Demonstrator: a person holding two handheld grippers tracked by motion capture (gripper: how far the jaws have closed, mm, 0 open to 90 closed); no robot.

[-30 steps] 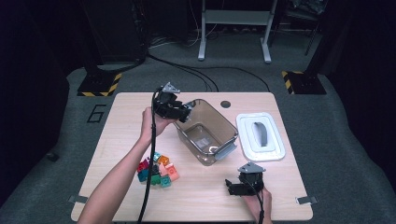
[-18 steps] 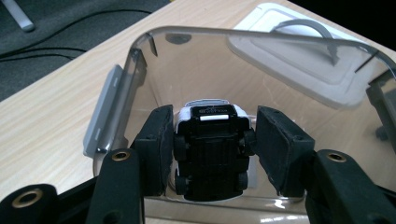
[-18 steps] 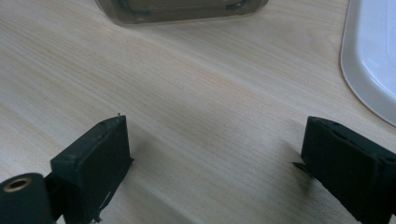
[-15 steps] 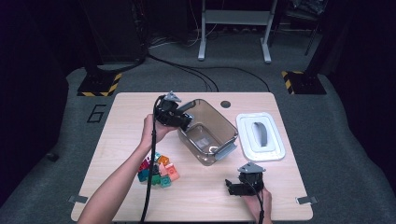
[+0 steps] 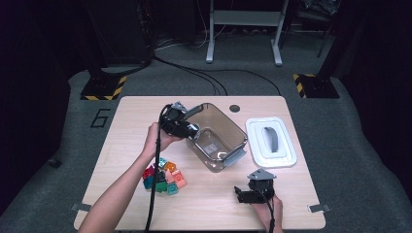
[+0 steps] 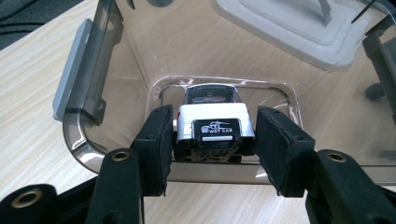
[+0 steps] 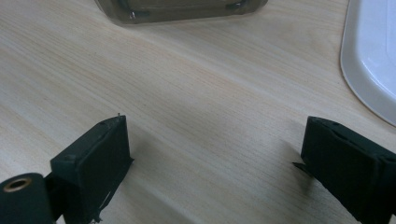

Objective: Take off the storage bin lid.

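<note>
Wooden table (image 5: pixel 121 145), left tongs (image 6: pixel 212 140) clamp white toy car (image 6: pixel 212 123), right tongs (image 7: pixel 210 168) spread wide

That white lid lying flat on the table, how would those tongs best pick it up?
By the raised grey handle on the white lid, coming straight down from above. It stands proud of the flat top, narrow enough to pinch across; the lid's rim lies flush on the table.

The high view looks forward and down over the whole wooden table (image 5: pixel 121 145), while the left gripper view peers close into the clear bin (image 6: pixel 116 107) and the right gripper view skims the tabletop, both sharing the white lid (image 7: pixel 369 56).
</note>
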